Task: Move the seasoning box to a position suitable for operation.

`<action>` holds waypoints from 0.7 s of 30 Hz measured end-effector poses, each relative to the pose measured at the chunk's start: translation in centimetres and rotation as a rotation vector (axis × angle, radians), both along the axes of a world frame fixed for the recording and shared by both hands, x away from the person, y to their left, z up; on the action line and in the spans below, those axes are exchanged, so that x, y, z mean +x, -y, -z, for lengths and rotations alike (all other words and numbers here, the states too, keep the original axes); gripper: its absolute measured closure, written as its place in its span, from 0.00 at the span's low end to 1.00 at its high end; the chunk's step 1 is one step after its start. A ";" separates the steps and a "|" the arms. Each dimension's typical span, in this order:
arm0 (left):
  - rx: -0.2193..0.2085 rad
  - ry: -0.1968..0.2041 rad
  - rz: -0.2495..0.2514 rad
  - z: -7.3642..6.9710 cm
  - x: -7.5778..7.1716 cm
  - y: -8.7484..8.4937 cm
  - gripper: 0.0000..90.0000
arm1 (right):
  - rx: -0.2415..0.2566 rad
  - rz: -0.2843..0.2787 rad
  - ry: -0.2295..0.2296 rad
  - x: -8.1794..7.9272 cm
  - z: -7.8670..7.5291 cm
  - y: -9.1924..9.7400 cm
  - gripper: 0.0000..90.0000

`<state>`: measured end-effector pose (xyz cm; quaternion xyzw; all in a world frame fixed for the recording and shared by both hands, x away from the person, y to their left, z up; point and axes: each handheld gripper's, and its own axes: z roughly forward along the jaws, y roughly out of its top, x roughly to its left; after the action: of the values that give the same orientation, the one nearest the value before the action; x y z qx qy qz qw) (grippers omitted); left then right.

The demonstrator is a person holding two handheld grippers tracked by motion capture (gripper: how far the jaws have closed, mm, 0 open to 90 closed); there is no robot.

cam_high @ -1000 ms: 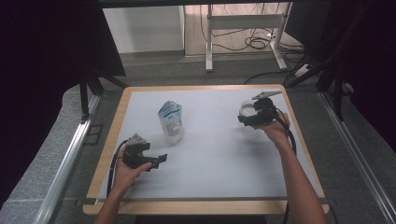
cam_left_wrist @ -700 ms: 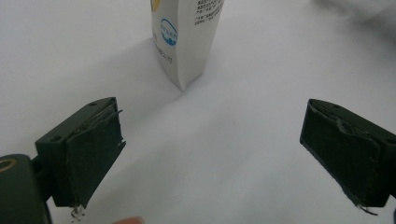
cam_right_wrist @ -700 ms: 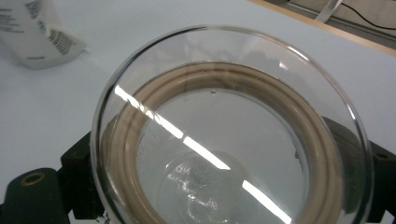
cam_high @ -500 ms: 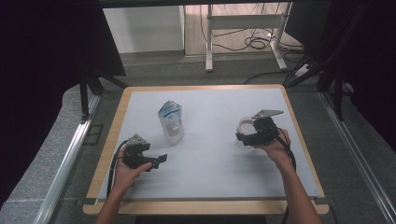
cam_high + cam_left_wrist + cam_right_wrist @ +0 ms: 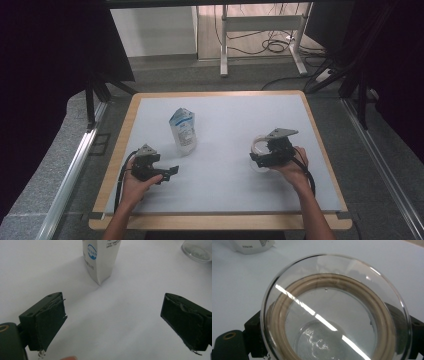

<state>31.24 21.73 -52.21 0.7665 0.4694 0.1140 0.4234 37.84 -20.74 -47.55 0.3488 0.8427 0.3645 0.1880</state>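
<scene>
1. Holding a clear glass lid with a tan seal ring, the right gripper has its jaws clenched on it, one at each side of the rim; it sits at the right part of the white table, lower than the middle.
2. Spread wide with nothing between its jaws, the left gripper rests at the near left of the table, aimed at the white carton.
3. That carton stands upright left of centre, apart from both grippers; the left gripper view shows bare white surface between the jaws and its base.
4. Open room lies across the centre and the far half of the table; the wooden edge runs near the left gripper's hand and farther from the right one.
5. Compared with a second ago, the right gripper and lid have come nearer to the person and slightly inward from the far right; the left gripper and carton have stayed put.
</scene>
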 end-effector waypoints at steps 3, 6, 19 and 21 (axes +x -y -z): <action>0.005 -0.003 0.003 0.0 0.0 0.1 0.06 | 0.000 0.004 0.008 -0.2 0.1 0.0 0.11; 0.008 -0.003 0.002 0.1 -0.1 0.2 0.06 | 0.011 0.005 -0.003 -0.2 0.2 0.1 0.07; 0.018 0.003 0.006 0.1 -0.3 0.4 0.06 | 0.147 0.025 0.148 -2.8 -3.2 1.5 0.15; 0.020 0.004 0.008 0.0 -0.3 0.4 0.06 | 0.177 0.028 0.151 -3.1 -3.4 2.2 0.21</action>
<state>30.92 21.29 -52.24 0.7722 0.4643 0.1187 0.4173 34.76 -22.94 -44.11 0.3473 0.7857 0.4601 0.2246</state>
